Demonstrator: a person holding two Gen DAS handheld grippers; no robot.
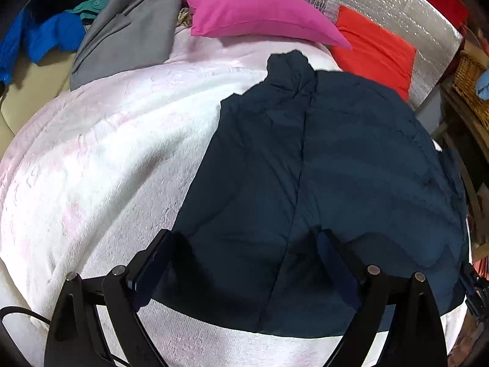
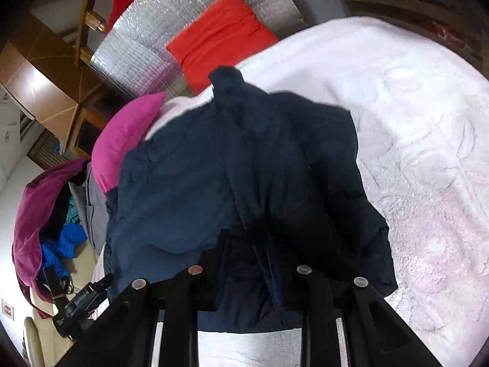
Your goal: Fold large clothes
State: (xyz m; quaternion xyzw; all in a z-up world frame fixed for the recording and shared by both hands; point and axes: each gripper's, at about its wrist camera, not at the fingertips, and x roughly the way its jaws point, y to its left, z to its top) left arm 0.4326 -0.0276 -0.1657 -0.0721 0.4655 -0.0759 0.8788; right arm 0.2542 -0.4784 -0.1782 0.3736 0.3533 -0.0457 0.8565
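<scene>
navy jacket (image 1: 305, 168) on white blanket (image 1: 91, 153), right claw (image 2: 244, 244) pinching hem

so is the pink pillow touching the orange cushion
Cannot tell. In the left wrist view the pink pillow's tip overlaps the orange cushion; in the right wrist view they look apart, so neither settles it.

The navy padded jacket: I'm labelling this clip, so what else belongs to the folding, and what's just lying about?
In the job: navy padded jacket; left gripper; right gripper.
Lying about: pink pillow; red cushion; grey garment; blue garment.
</scene>
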